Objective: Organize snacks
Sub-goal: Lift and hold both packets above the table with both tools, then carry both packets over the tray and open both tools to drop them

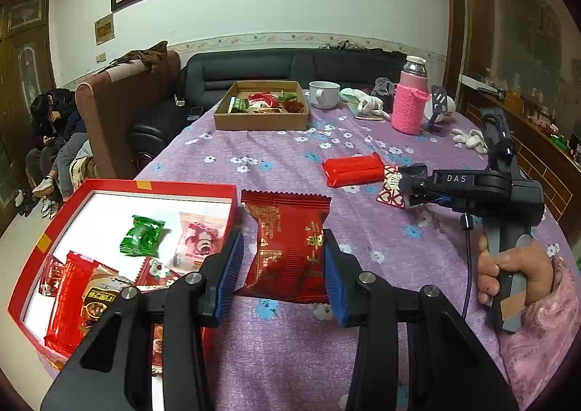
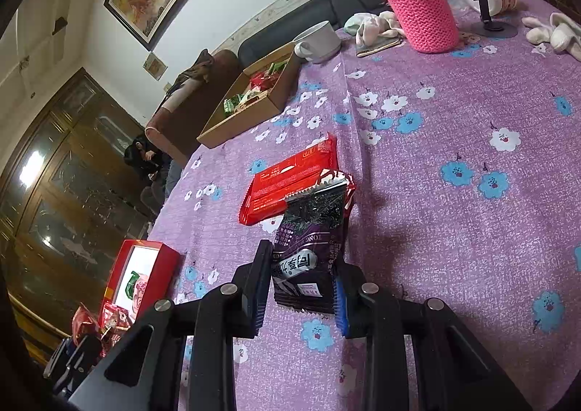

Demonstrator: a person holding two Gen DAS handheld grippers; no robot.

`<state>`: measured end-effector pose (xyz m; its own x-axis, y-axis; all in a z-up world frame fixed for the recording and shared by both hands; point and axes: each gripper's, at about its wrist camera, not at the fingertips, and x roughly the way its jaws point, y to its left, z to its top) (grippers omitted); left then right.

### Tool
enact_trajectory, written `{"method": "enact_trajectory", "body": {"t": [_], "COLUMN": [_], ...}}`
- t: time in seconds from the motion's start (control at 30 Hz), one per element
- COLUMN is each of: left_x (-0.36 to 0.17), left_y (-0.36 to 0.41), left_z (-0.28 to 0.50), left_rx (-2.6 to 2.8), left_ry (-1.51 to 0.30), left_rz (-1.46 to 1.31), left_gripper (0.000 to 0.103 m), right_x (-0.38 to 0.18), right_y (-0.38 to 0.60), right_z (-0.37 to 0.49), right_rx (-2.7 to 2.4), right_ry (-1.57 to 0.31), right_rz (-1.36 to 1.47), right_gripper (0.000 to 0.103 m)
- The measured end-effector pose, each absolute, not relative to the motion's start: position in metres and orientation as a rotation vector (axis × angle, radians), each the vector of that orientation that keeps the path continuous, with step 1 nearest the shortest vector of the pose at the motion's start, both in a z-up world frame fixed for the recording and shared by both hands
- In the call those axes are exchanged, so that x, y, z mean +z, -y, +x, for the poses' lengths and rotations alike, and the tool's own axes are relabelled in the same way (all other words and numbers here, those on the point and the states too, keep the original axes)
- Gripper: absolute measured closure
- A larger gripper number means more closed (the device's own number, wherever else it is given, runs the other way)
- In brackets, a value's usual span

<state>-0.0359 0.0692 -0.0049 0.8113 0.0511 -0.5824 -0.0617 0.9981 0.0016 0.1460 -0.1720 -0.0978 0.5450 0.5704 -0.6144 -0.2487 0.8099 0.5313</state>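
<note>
The table (image 1: 363,229) is covered in a matt purple cloth printed with flowers, and the flask (image 1: 409,104) on it wears a rough pink knitted sleeve under a shiny metal top. The red snack packet (image 1: 287,244) is glossy crinkled foil, as is the dark purple packet (image 2: 308,255). The brown box (image 1: 261,117) looks like matt cardboard, the red box (image 1: 109,189) smooth card with a white inside.
</note>
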Motion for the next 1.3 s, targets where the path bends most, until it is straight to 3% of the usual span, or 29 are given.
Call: {"method": "enact_trajectory", "body": {"t": [0.93,1.3], "left_x": [-0.001,-0.006], "left_y": [-0.123,-0.168], "left_z": [-0.059,-0.075], "left_rx": [0.082,0.139], "left_ry": [-0.594,-0.597], "left_rz": [-0.106,-0.155], "left_gripper": [0.062,0.062], "right_x": [-0.098,-0.064], "right_y": [0.173,0.128], "right_z": [0.141,0.091], "right_rx": [0.423,0.544], "right_ry": [-0.812,-0.774], "right_rz": [0.327,0.373], "right_gripper": [0.073,0.072]}}
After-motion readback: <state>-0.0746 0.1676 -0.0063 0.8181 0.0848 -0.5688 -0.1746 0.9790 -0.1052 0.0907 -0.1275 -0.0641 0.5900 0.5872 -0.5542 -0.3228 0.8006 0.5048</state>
